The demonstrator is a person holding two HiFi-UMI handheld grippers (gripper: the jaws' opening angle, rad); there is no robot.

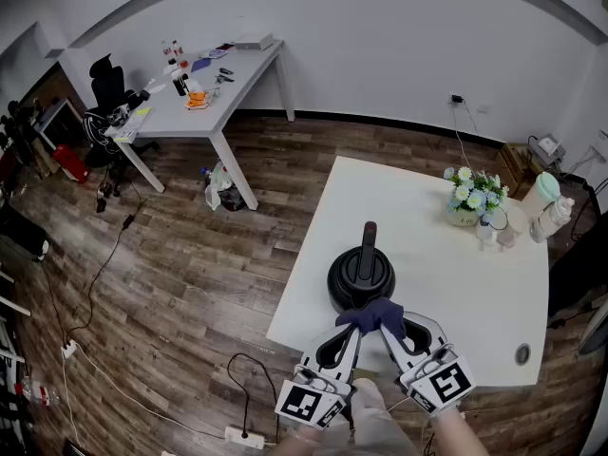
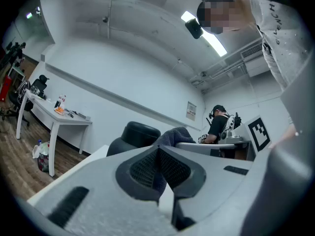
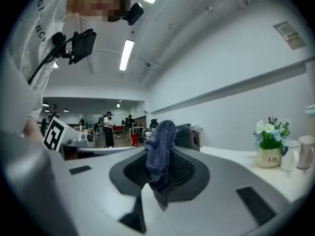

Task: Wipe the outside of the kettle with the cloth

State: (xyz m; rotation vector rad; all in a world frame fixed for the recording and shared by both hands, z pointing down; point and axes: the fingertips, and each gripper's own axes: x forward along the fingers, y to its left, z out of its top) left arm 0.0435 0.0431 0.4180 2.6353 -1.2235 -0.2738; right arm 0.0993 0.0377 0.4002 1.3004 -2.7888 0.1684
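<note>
A black kettle (image 1: 360, 275) stands on the white table (image 1: 427, 283) near its front edge, handle pointing away. A dark blue cloth (image 1: 374, 316) is bunched just in front of it, touching its near side. Both grippers pinch this cloth: my left gripper (image 1: 355, 328) holds its left part and my right gripper (image 1: 389, 326) its right part. In the left gripper view the left gripper (image 2: 158, 168) is shut on the cloth (image 2: 174, 134), with the kettle (image 2: 134, 137) just behind. In the right gripper view the cloth (image 3: 160, 149) stands up between the shut right gripper (image 3: 158, 175), hiding most of the kettle (image 3: 185, 136).
A vase of flowers (image 1: 468, 198) and some bottles and cups (image 1: 545, 209) stand at the table's far right corner. A cable hole (image 1: 522, 353) sits near the front right. Left of the table the wooden floor carries cables and a power strip (image 1: 237, 435); another white desk (image 1: 204, 98) stands further back.
</note>
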